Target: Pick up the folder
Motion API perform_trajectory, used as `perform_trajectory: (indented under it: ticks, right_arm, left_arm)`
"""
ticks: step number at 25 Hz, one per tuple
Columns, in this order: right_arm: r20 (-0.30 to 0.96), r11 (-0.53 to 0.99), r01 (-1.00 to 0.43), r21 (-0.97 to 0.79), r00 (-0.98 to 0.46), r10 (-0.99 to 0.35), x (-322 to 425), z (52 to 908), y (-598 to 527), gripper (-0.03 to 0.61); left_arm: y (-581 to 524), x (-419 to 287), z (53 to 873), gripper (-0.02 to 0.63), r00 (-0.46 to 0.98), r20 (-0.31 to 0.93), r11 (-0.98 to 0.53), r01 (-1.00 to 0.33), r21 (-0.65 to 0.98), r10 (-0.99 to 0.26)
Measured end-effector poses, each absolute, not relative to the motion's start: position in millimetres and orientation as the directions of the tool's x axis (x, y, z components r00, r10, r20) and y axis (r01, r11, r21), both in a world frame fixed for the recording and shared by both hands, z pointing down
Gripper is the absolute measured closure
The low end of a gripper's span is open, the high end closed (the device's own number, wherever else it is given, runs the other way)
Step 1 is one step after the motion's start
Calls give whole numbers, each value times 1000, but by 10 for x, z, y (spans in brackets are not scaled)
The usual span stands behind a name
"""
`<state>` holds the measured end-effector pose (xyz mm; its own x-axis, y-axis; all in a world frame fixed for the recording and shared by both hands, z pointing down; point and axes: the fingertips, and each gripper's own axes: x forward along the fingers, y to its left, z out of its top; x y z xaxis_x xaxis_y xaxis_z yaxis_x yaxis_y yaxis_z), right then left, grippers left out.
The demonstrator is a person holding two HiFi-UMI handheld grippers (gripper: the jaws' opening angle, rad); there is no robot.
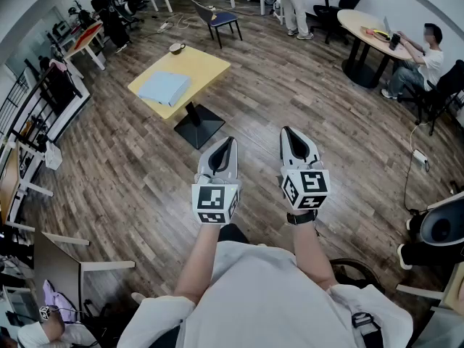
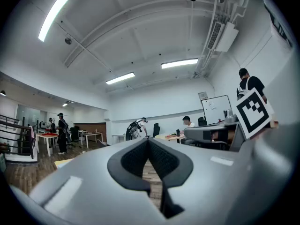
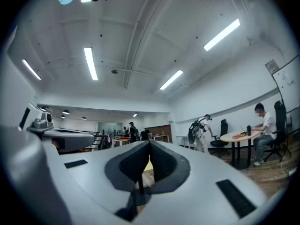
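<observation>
The folder (image 1: pixel 164 88), pale blue and closed, lies flat on the yellow table (image 1: pixel 206 65), well ahead of both grippers and off to the left of the left gripper (image 1: pixel 226 147). Because it lies flat with its edges inside the tabletop, it probably offers only a thin edge to pinch, so a jaw would likely have to slide under a corner. A cup (image 1: pixel 176 48) stands near the table's far corner, beyond the folder and apart from it, so it should not hinder a reach. The left gripper and the right gripper (image 1: pixel 291 136) are held side by side over the wooden floor (image 1: pixel 130 172), level and pointing forward. Each has its jaws pressed together on nothing, a carrying posture that suits walking up, since the table looks out of reach. In my judgement the pick is at its approach stage, and the jaws must part before any grasp.
</observation>
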<state>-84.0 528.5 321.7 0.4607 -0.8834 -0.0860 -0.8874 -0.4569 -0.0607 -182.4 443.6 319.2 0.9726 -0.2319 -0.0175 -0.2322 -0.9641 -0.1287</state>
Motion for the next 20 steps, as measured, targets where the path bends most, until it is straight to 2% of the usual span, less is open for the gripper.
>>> perform_trajectory:
  ticks: [10, 16, 20]
  right_arm:
    - [-12, -407, -913, -32, 407, -913, -525, 3596, 4271, 568]
    - [-52, -345, -938, 19, 344, -938, -9, 3178, 3148, 568]
    - [-46, -286, -957, 54, 284, -958, 70, 3128, 2344, 568]
  left_arm:
    - [3385, -1335, 3524, 609, 958, -52, -959, -281, 28, -282]
    - [2239, -814, 3137, 609, 935, -143, -946, -319, 57, -324]
    - [1507, -759, 3051, 609, 917, -170, -932, -360, 40, -361]
